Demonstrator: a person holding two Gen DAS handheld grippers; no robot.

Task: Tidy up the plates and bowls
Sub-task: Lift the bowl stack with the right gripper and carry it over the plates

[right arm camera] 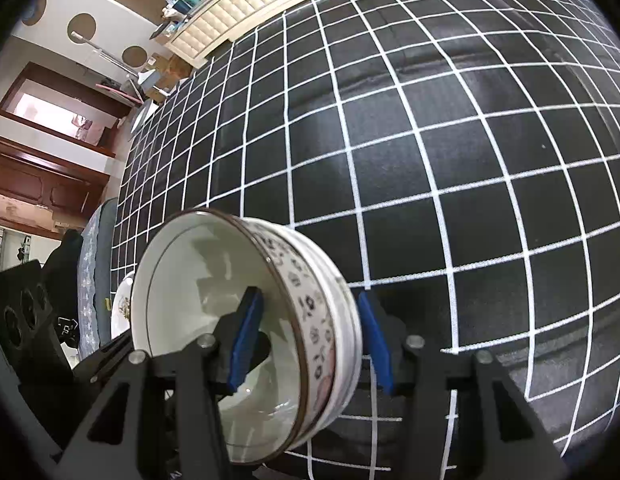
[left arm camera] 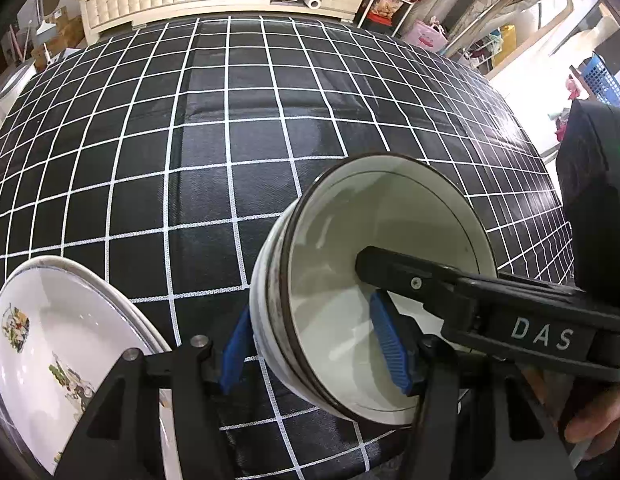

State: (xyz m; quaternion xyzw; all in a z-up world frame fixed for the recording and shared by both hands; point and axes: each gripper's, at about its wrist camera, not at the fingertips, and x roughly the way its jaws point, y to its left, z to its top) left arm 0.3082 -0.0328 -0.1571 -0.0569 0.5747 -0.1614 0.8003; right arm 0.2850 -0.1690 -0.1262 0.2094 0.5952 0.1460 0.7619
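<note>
Black linkage grippers, ribbed blue pads [left arm camera: 391,347], silver screws, white "DAS" lettering [left arm camera: 542,334]

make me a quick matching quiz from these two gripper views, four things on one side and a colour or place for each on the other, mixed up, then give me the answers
Things:
1. bowls
2. plates
3. tablecloth
4. gripper pads

Descriptions:
A. black with a white grid
B. blue
C. stacked on the cloth at the lower left of the left wrist view, with painted pictures
D. nested together, rim pinched by both the left gripper and the right gripper

Pairs: 1-D, 2-C, 3-A, 4-B
</note>
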